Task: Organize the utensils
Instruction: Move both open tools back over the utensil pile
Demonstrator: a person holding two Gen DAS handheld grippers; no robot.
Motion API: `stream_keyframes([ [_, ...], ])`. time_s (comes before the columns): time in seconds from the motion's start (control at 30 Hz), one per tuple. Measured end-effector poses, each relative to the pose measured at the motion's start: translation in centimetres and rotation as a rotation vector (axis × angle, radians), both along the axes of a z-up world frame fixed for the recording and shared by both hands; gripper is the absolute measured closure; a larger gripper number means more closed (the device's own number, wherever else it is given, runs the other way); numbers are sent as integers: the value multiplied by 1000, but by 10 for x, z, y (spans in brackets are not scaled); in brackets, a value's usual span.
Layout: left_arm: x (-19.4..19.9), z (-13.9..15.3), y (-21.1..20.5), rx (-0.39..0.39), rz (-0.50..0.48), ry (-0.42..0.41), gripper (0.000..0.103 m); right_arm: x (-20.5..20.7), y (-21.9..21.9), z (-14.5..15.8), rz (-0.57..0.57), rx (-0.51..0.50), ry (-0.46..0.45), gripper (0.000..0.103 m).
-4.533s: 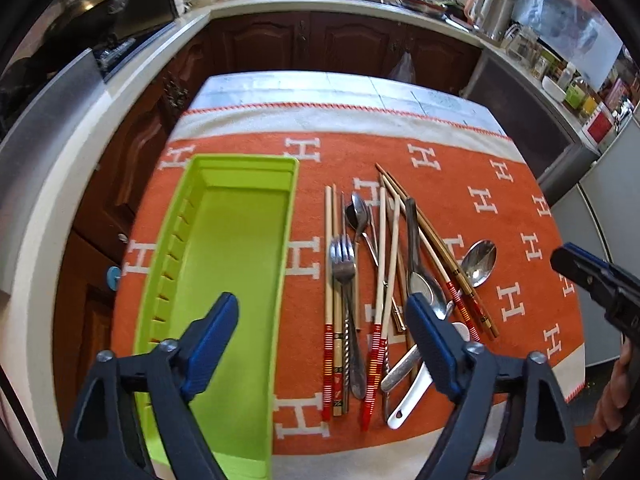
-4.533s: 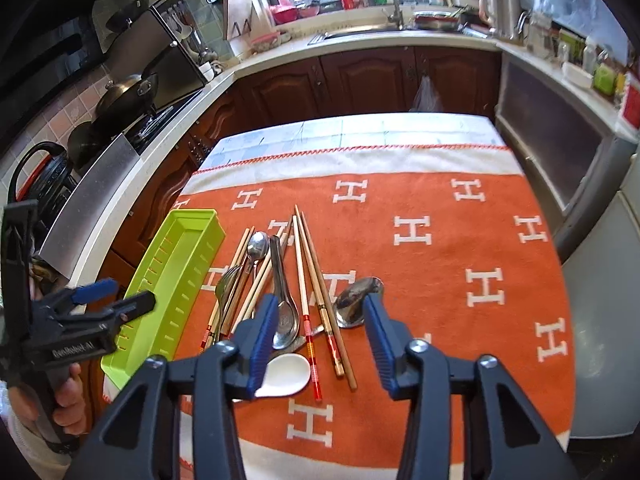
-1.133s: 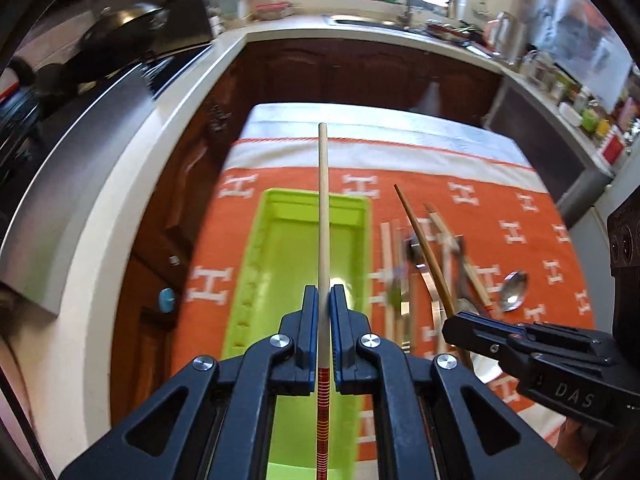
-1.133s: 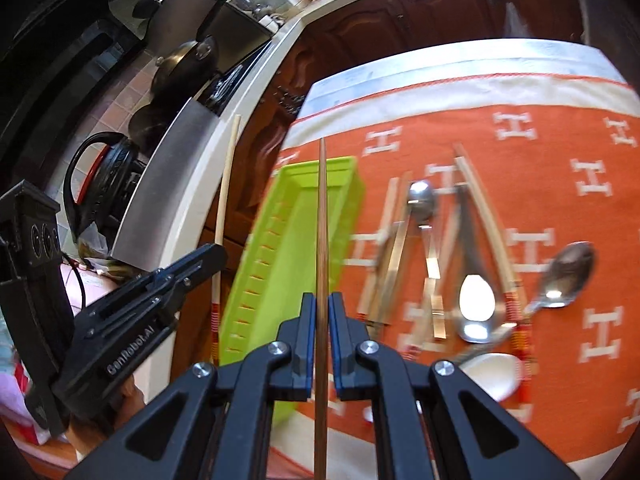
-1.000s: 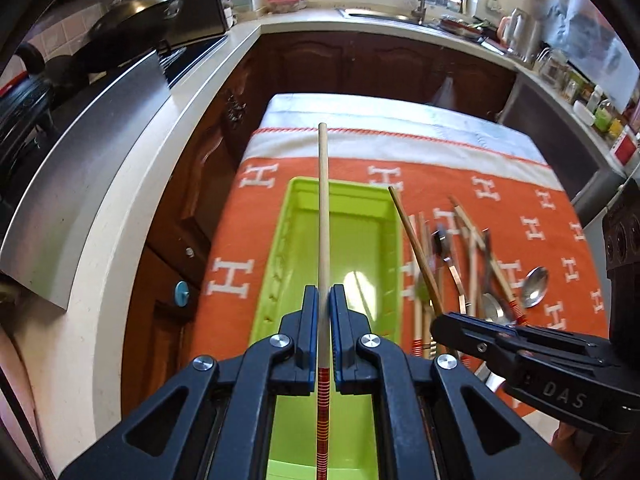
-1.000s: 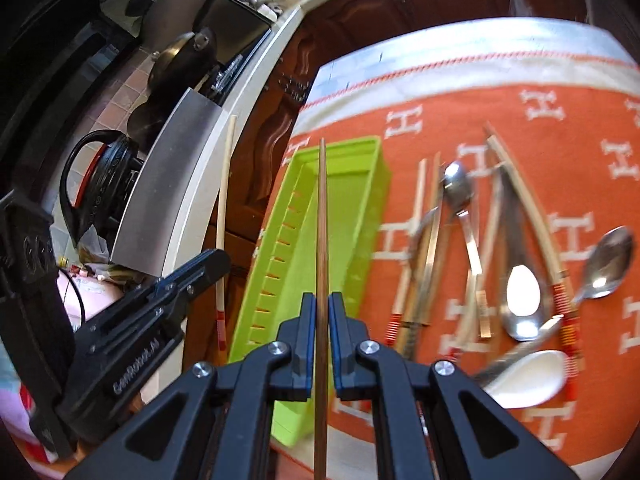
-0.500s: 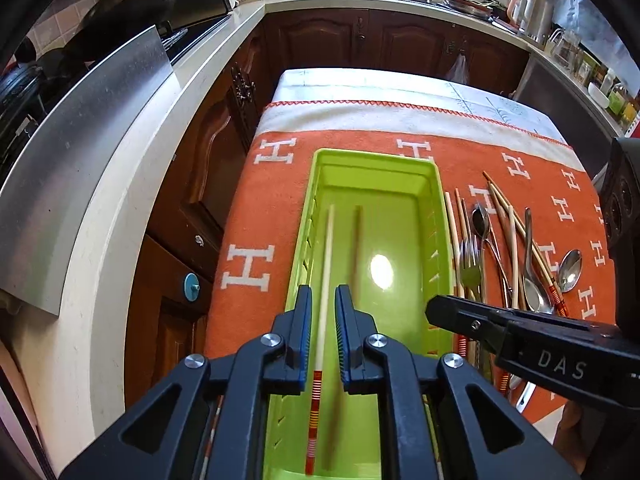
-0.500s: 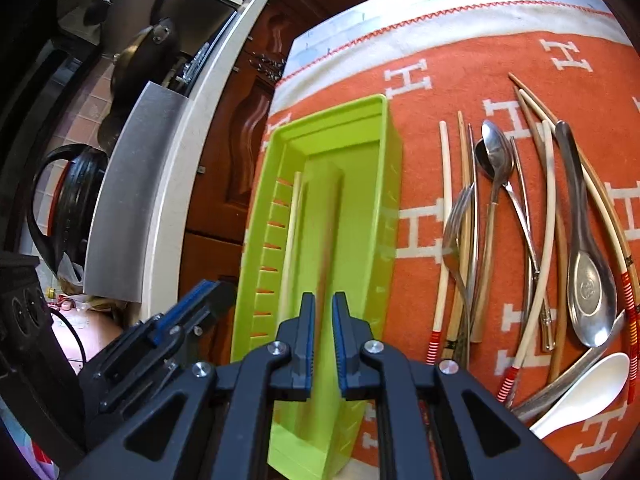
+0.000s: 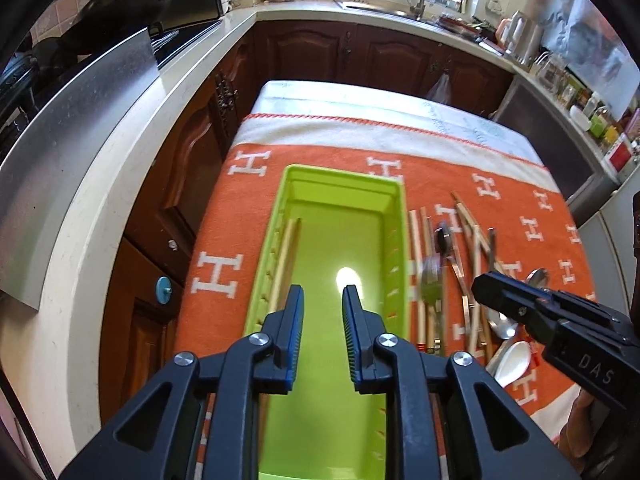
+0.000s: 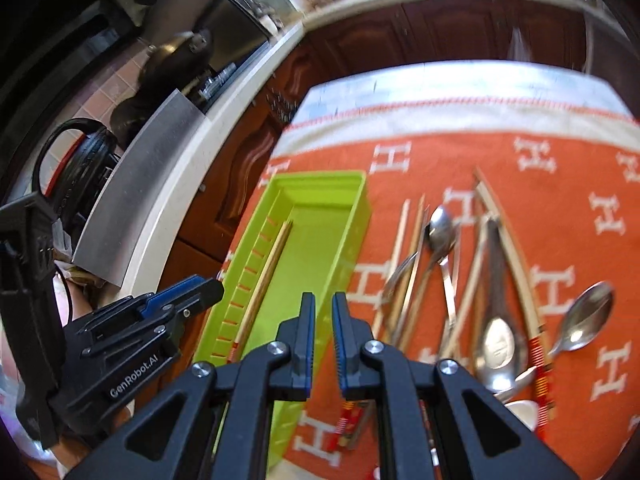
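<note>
Both grippers, left (image 9: pixel 322 312) & right (image 10: pixel 321 318), parted, holding nothing, above green tray (image 9: pixel 394 216); chopsticks (image 9: pixel 285 258) lie along tray's left wall.

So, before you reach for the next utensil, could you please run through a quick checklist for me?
1. Left tool empty, fingers apart: ok.
2. Right tool empty, narrow gap between fingers: ok.
3. Chopsticks lying inside the green tray, along its left wall: ok.
4. Tray floor free for more pieces: ok.
5. Remaining utensils separated for a clean single pick: not ok, they overlap on the orange cloth.
6. White spoon free of the pile: cannot tell.
</note>
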State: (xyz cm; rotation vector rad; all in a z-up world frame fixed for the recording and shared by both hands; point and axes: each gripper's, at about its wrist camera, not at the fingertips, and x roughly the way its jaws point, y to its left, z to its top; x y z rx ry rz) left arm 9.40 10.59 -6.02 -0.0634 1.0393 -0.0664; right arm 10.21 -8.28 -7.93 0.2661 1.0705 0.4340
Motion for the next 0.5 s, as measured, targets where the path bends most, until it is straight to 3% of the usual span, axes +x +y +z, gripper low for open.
stream_keyframes([
  [0.23, -11, 11, -24, -84, -36, -22, 81, -16, -40, 23, -30, -13, -94, 91],
  [0.5, -21, 6, -64, -87, -109, -6, 81, -36, -82, 29, -72, -119, -130, 91],
])
